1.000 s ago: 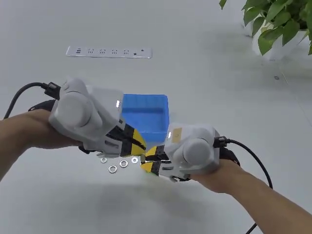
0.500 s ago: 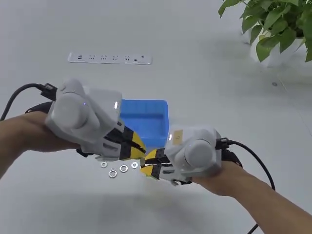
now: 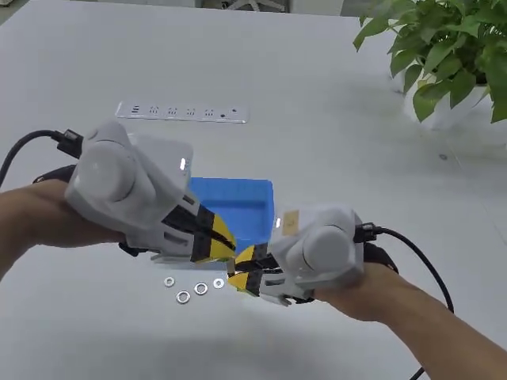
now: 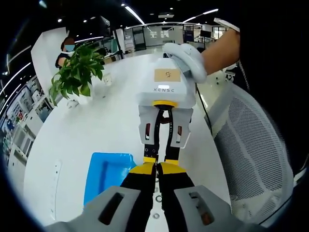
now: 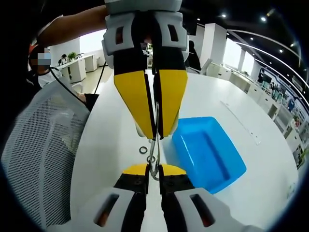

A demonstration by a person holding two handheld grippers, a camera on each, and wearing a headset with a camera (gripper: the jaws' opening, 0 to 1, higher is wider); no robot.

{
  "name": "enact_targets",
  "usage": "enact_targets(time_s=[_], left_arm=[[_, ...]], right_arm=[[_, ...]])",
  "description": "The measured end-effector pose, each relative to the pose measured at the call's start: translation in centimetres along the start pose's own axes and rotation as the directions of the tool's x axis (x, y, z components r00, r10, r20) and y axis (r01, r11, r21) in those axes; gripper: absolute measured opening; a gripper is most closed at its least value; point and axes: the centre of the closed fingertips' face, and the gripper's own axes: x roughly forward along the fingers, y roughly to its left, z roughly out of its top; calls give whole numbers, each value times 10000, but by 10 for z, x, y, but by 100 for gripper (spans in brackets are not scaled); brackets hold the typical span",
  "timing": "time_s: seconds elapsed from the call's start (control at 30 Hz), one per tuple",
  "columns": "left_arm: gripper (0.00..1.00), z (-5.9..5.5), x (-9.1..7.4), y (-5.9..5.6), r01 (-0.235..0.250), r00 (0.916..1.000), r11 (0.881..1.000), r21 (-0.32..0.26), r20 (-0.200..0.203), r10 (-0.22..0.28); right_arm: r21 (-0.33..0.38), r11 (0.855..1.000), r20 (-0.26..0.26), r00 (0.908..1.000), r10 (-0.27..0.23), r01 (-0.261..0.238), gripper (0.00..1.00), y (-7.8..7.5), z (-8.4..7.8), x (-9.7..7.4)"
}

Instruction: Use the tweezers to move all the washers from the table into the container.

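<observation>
The tweezers [image 5: 154, 152] sit just above the table [image 3: 333, 142], bridging the two grippers. The right gripper [image 5: 154, 171] has its jaws pressed narrow on one end. The left gripper [image 5: 155, 133], facing it, looks closed on the other end between its yellow tips. The tweezers' long axis runs straight from one gripper to the other, alongside the blue container [image 3: 230, 184]. We cannot tell which end carries the tips.

Four washers [image 3: 201, 289] lie in a loose cluster on the white table just beside the jaws and near the container, which looks empty. We judge that no washer has gone in yet and that we are settling our hold on the tool. Next, we think one gripper must take the tweezers alone. It should aim the tips down at the nearest washer and squeeze just enough to close them on its rim.
</observation>
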Motion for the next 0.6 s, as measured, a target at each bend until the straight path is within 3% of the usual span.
enact_targets(time_s=[0.6], left_arm=[[6, 13, -20, 26, -333, 9994, 9991, 256, 73, 331]], right_arm=[[-280, 9995, 189, 9997, -127, 132, 9, -27, 26, -7]])
